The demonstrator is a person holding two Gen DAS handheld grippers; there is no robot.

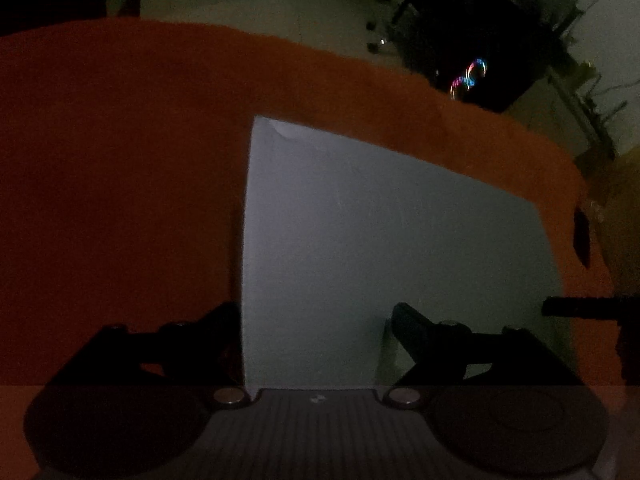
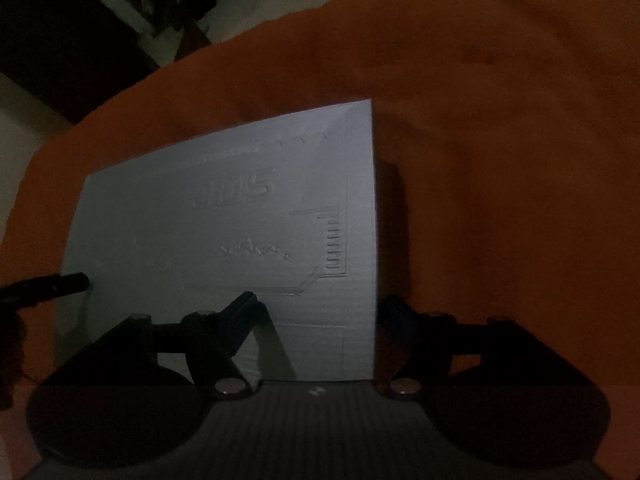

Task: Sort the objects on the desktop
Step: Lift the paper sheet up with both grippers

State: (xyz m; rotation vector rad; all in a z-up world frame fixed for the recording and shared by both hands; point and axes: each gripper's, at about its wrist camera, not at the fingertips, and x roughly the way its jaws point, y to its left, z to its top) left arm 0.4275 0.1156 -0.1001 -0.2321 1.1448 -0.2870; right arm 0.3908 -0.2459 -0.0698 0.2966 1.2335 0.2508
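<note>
I had both grippers on one grey box, which sat on the orange cloth covering the counter. My left gripper straddled the box's left edge, one finger outside that edge and the other over the plain face; the jaws looked closed onto it, though the dim light left me unsure of real contact. My right gripper did the same at the opposite edge of the box, one finger lying on the embossed face and the other beyond the edge on the cloth side. In each wrist view the other gripper's dark finger showed at the far edge of the box.

I judged the step to be a two-handed lift. To do it well, I would have kept both grips level, raised them together, and avoided twisting, since a thin edge hold could slip.
</note>
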